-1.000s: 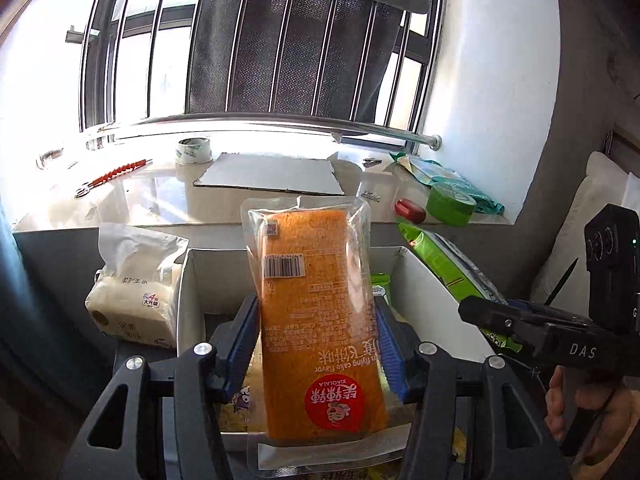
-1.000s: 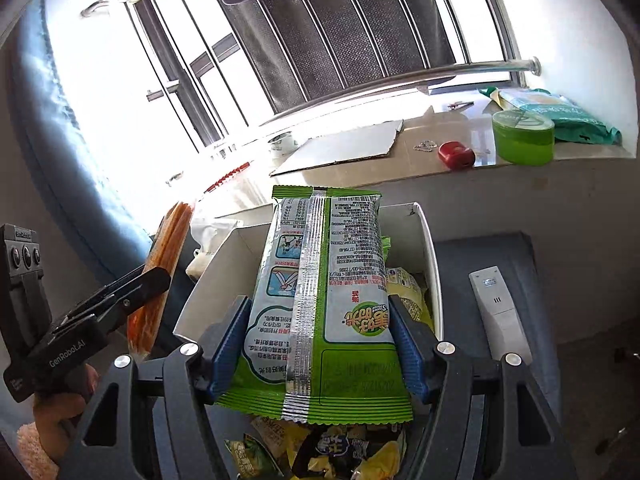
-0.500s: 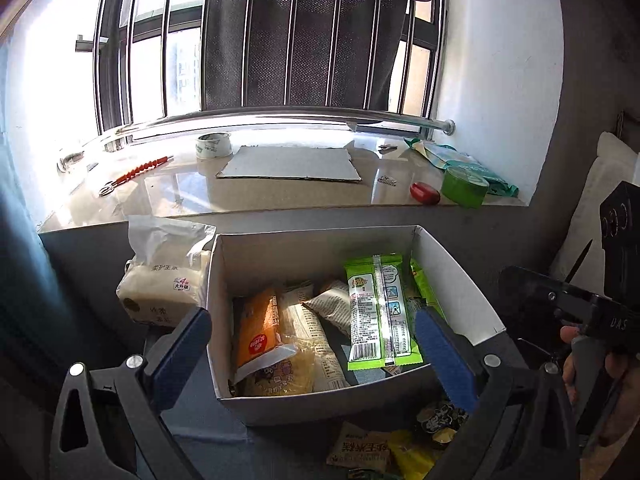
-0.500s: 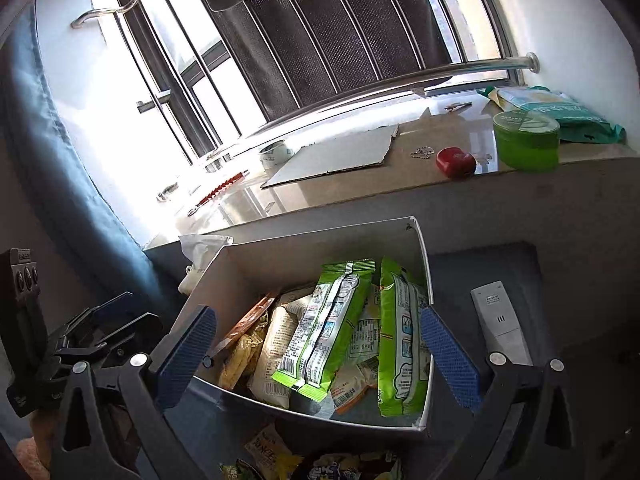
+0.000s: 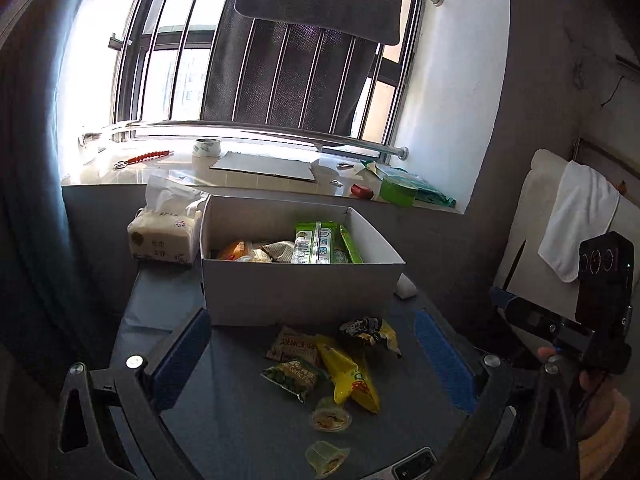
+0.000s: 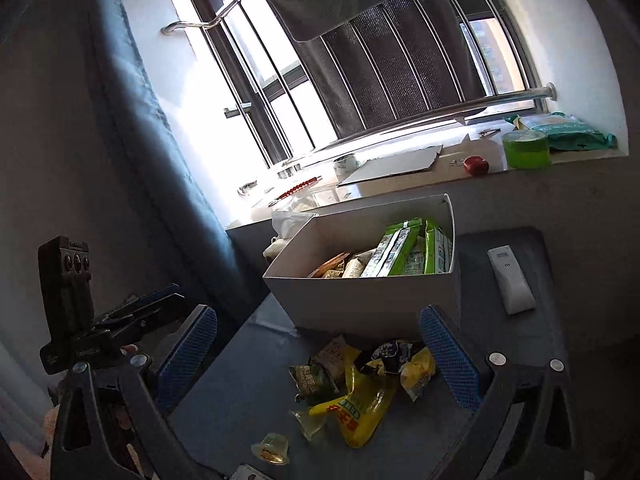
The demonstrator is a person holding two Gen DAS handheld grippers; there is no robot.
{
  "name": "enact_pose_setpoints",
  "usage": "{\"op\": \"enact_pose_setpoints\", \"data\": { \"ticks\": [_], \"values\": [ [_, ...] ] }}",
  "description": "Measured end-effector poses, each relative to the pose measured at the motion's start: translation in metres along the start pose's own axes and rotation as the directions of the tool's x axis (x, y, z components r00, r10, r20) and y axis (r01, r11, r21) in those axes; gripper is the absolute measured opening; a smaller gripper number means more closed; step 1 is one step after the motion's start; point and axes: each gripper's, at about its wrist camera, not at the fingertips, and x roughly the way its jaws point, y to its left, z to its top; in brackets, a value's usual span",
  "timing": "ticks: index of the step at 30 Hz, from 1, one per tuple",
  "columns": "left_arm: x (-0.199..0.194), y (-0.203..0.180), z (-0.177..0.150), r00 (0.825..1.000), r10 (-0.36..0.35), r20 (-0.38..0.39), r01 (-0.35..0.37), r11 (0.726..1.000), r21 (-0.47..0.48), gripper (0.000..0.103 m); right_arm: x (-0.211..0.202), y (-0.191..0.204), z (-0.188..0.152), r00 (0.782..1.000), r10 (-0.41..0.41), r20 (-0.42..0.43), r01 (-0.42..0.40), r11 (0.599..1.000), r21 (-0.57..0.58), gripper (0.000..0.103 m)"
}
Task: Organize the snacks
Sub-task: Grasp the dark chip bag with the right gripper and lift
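Note:
A white cardboard box (image 5: 304, 292) (image 6: 360, 300) stands on the dark table and holds an orange cake pack (image 5: 236, 249), green packets (image 5: 314, 236) (image 6: 396, 246) and other snacks. In front of it lies a loose pile: a yellow bag (image 5: 350, 376) (image 6: 360, 404), a green garlic pack (image 5: 294, 376), a dark-and-yellow pack (image 5: 368, 330) (image 6: 394, 354) and jelly cups (image 5: 330, 418) (image 6: 272, 447). My left gripper (image 5: 312, 364) is open and empty above the pile. My right gripper (image 6: 318, 354) is open and empty above it too.
A tissue pack (image 5: 164, 236) sits left of the box. A white remote (image 6: 510, 280) lies on its right. The windowsill holds cardboard (image 5: 264, 166), tape (image 5: 206, 147), a green roll (image 6: 525, 149) and a red item (image 6: 475, 165). A white-towelled chair (image 5: 576, 220) stands at right.
Both grippers let go of their packs, the orange cake and the green packet, which now lie in the box. Both opened and pulled back and up from the box to above the loose pile.

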Motion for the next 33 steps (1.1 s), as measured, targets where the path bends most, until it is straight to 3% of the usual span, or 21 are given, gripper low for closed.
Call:
{"op": "enact_pose_setpoints", "data": {
  "ticks": [7,12,22,33],
  "values": [
    [-0.023,-0.011,-0.060,1.000,-0.015,-0.027,0.014,0.999,-0.047,0.103,-0.024,-0.006,-0.075,0.999,-0.032,-0.014,0.033,0.998,0.060,0.103],
    [-0.017,-0.017,-0.076,0.997,-0.033,-0.068,0.029,0.998,-0.049,0.103,-0.011,-0.020,-0.101,0.993,-0.048,-0.106,0.060,0.992,0.112,0.103],
    [-0.011,-0.020,-0.079,0.996,-0.024,-0.081,0.022,0.999,-0.025,0.103,0.043,-0.055,-0.082,0.984,-0.038,-0.177,0.084,0.961,0.263,0.103],
    [-0.008,-0.008,-0.083,0.995,-0.006,-0.095,0.002,0.999,-0.047,0.103,0.129,-0.082,-0.045,0.953,-0.105,-0.285,0.181,0.949,0.256,0.103]
  ]
}}
